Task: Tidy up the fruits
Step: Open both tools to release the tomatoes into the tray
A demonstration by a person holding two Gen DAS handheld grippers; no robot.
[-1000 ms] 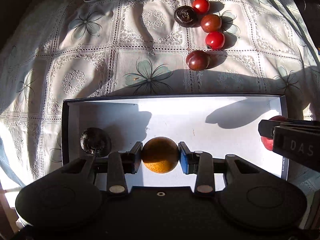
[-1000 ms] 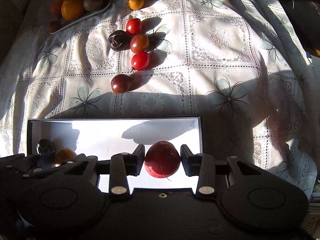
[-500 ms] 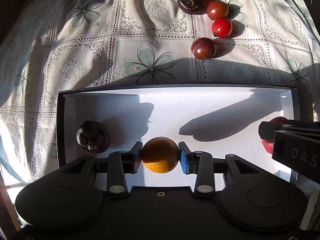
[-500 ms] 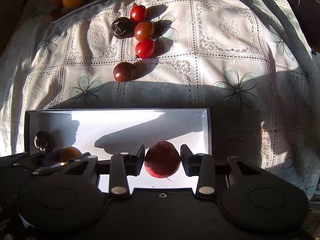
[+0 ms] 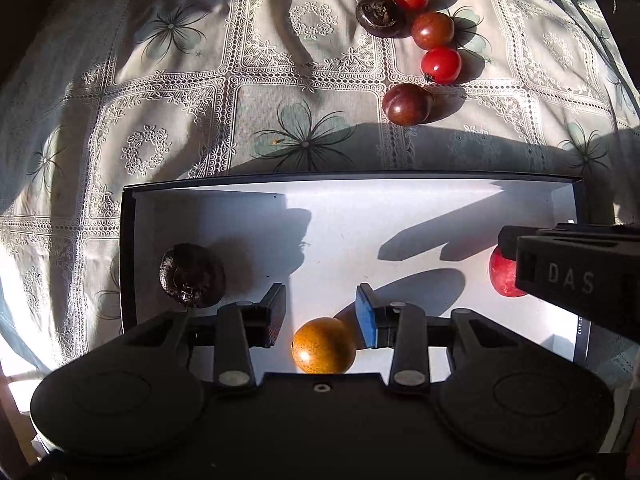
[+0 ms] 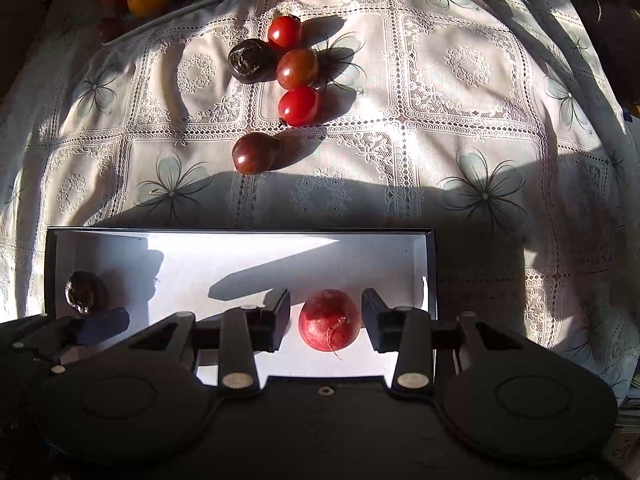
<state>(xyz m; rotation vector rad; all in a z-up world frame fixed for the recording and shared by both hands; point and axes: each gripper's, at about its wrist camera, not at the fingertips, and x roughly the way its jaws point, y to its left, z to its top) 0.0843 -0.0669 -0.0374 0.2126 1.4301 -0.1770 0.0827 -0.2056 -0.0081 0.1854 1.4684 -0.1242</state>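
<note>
Orange fruit: lying on the white floor of the box, at its near edge, just below and between the spread tips of the left gripper; neither pad touches it.
Left gripper: jaws wide apart; half a second ago they were clamped on the orange fruit.
Red fruit: resting on the box floor near its right wall, between the fingers of the right gripper, a gap on each side.
Right gripper: jaws parted and empty; earlier they pressed the red fruit.
Wrinkled dark fruit: in the box's left end, well apart from the orange fruit, unmoved.
Tablecloth: lace, beyond the box, carrying a loose cluster of tomatoes and another dark fruit.
Far plate: holds more fruit, partly in shadow.
</note>
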